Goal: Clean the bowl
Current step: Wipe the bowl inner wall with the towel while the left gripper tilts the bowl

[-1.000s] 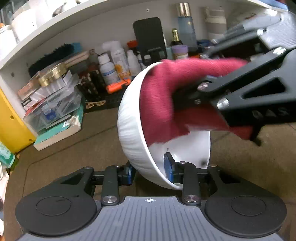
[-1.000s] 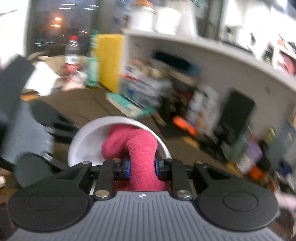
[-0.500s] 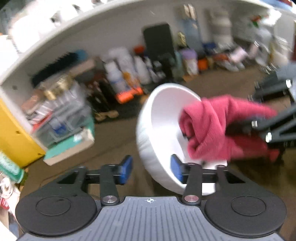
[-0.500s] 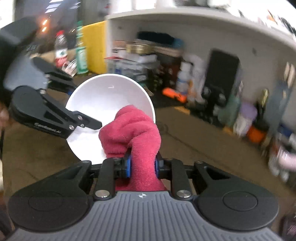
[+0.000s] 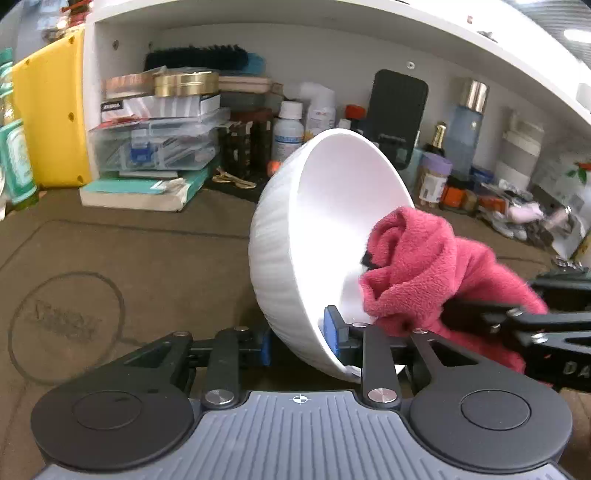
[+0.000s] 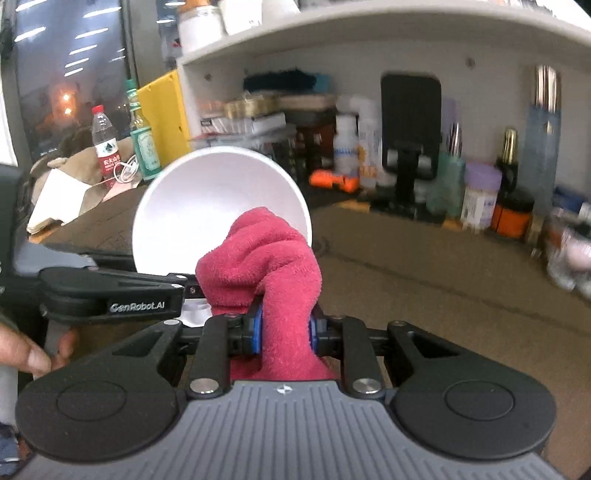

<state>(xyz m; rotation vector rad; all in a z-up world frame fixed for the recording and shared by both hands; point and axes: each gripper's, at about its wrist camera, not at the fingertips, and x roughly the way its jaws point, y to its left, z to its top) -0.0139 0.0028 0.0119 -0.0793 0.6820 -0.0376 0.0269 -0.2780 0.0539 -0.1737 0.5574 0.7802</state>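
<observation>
A white ribbed bowl (image 5: 288, 240) hangs tilted above the brown mat, its mouth facing right in the left wrist view. My left gripper (image 5: 297, 336) grips its lower rim: one blue pad is inside, the other outside, and the jaws are closing onto the wall. My right gripper (image 6: 284, 328) is shut on a bunched red cloth (image 6: 266, 251). The cloth (image 5: 417, 258) presses against the bowl's lower inner wall near the rim. In the right wrist view the bowl (image 6: 207, 199) faces me, with the left gripper (image 6: 110, 291) reaching in from the left.
A white shelf (image 5: 332, 22) behind holds bottles, boxes, plastic bins (image 5: 155, 144) and a black phone stand (image 5: 399, 110). A yellow box (image 5: 51, 118) stands at left. The brown mat (image 5: 129, 266) lies below. A person's hand (image 6: 29, 350) holds the left gripper.
The left jaws opened wide, then closed again on the bowl's rim, and the bowl rolled. The cloth slid from the upper inner wall down to the lower right rim.
</observation>
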